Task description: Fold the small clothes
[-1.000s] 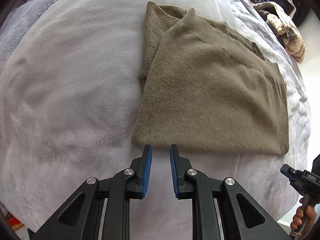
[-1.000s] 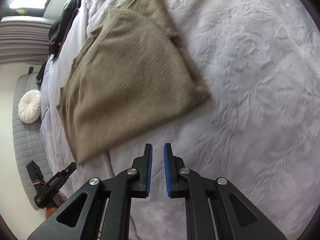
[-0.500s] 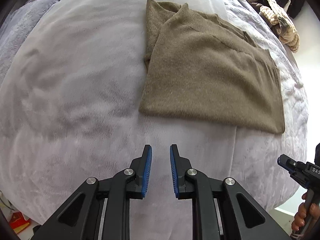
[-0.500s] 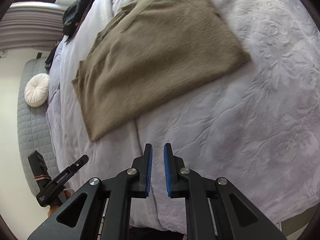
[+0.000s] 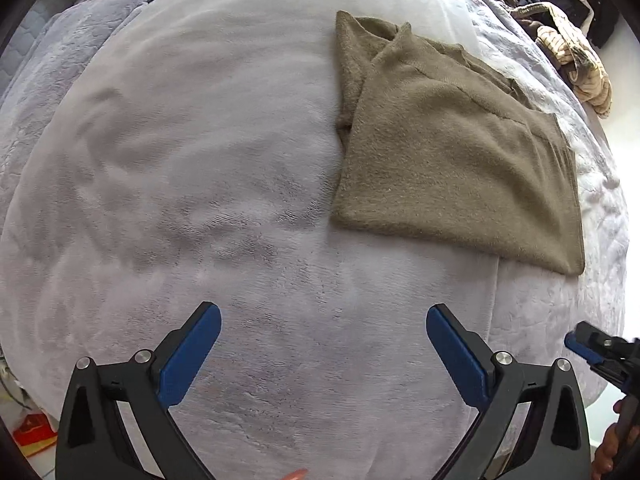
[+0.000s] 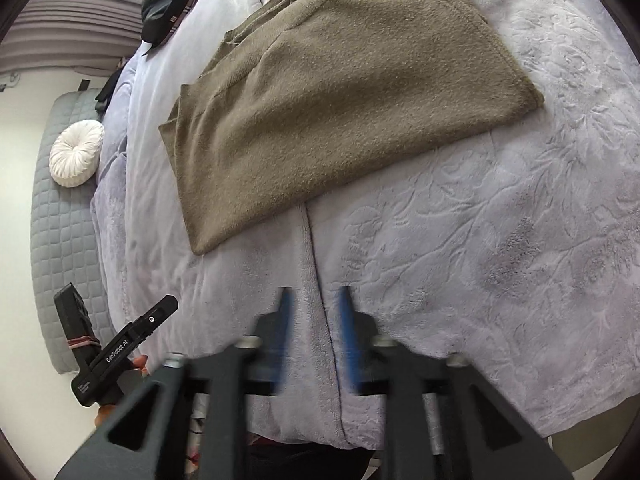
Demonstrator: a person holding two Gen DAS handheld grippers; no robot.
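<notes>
A folded olive-brown knit sweater lies flat on the pale lilac bed cover; it also shows in the right wrist view. My left gripper is wide open and empty, held above bare cover short of the sweater's near edge. My right gripper is blurred, its blue fingers parted by a small gap with nothing between them, above the cover near the bed's edge. Each gripper shows at the edge of the other's view, the right and the left.
A heap of other clothes lies at the far right of the bed. A dark garment lies beyond the sweater. A round white cushion rests against a grey quilted headboard. The bed's edge is just below both grippers.
My left gripper's jaws have opened wide. My right gripper's jaws have parted a little. Both grippers have drawn back from the sweater toward the bed's edge.
</notes>
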